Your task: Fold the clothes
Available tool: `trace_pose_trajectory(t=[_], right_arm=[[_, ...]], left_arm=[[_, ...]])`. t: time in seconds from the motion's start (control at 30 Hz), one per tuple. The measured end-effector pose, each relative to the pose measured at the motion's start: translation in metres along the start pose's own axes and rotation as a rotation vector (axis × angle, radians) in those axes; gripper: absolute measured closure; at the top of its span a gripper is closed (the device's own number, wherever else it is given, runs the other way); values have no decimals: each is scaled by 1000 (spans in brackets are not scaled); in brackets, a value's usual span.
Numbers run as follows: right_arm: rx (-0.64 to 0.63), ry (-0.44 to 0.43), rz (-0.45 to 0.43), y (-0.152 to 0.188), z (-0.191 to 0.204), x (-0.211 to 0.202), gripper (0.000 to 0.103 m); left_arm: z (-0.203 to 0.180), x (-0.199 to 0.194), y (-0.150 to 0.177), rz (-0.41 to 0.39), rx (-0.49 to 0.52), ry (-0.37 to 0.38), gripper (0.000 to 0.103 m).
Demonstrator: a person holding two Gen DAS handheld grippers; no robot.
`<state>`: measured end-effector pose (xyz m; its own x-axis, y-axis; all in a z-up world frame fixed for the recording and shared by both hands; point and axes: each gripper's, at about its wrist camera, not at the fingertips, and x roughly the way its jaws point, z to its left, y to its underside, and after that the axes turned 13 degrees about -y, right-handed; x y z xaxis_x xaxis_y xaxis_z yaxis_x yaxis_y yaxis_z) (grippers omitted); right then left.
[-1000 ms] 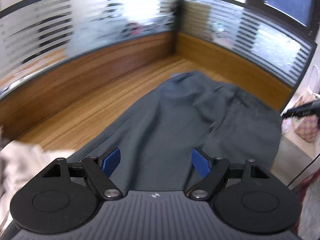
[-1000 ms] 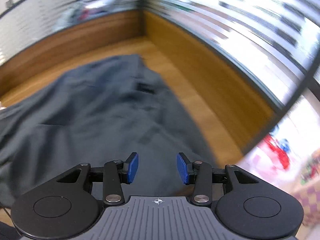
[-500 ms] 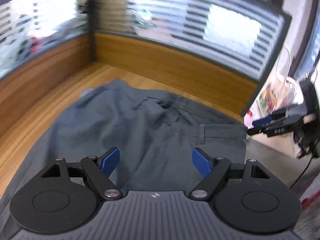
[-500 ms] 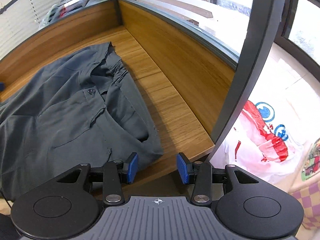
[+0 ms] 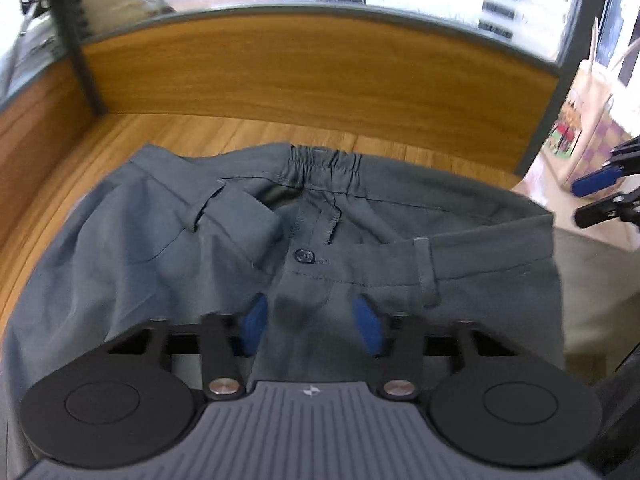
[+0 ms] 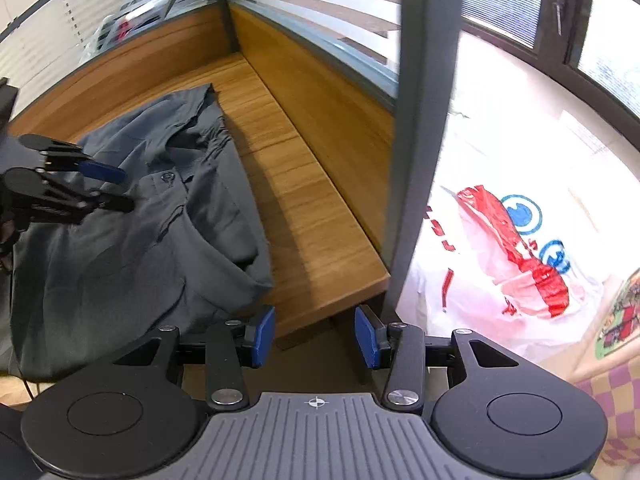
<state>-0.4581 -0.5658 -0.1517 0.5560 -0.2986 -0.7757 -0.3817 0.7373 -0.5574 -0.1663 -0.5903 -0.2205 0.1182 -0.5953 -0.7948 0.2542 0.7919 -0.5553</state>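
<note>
Trousers (image 5: 280, 264), grey and unfolded, lie waistband-up on the wooden desk (image 6: 304, 208); the left claw (image 5: 310, 320) is closing over the fly fabric, the right claw (image 6: 315, 336) hangs spread and empty off the desk's edge, so gripping looks next.

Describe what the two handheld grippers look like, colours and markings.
Both match: the left gripper and the right gripper each have blue pads on black linkage arms with silver pivot screws, two black round discs, and a grey ribbed body bearing a small white mark.
</note>
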Motion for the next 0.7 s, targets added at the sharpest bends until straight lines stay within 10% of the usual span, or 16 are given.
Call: trace_pose_trajectory(t=[0.37,0.53,0.7], right_arm=[[32,1,-10,7,-2,-3,56],[45,-2,-11,7,-1,0,56],[48,-18,-16,6,1,2,56]], left_arm=[[8,25,1,26,-82,-39,40],[14,17,-5,15,-120,21,96],[40,-24,-23,-92,-225,25,97]])
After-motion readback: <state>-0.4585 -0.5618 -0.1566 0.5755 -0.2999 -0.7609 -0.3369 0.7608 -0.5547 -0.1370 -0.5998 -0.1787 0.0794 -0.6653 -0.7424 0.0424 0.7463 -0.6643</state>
